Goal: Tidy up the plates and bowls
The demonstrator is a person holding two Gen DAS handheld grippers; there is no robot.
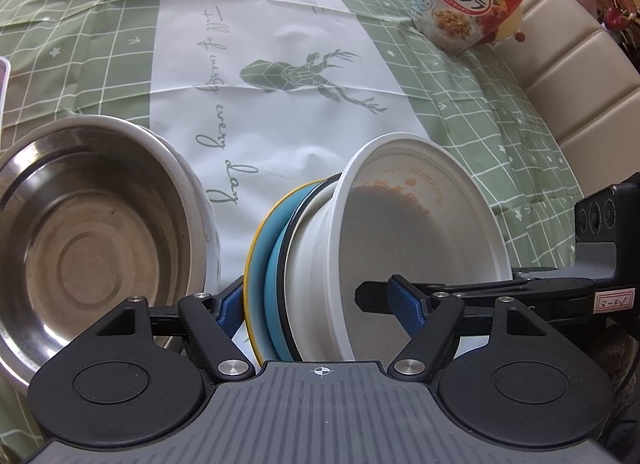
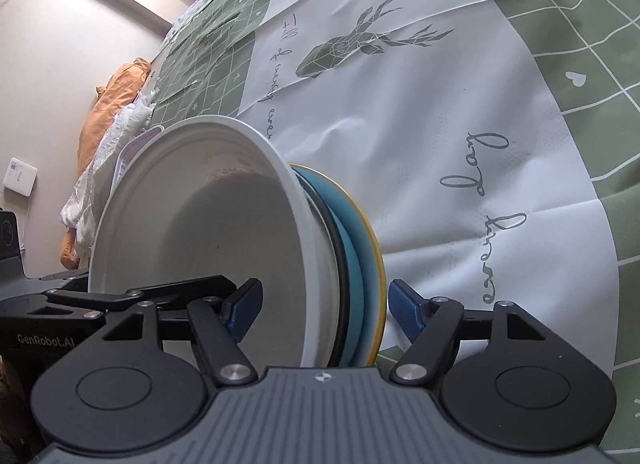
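White plastic bowl (image 1: 404,232) sits on a stack of plates (image 1: 272,264), all tipped on edge between both claws above the desk (image 1: 304,112). The left claw (image 1: 324,304) straddles the stack, its outer pad on the yellow rim; whether the inner pad presses I cannot tell. The right claw (image 2: 324,304) stands half open around it, pads not clearly touching. So loose a hold could let the stack slide out. Left of the left claw, a steel bowl (image 1: 80,248) nests empty in a white one.
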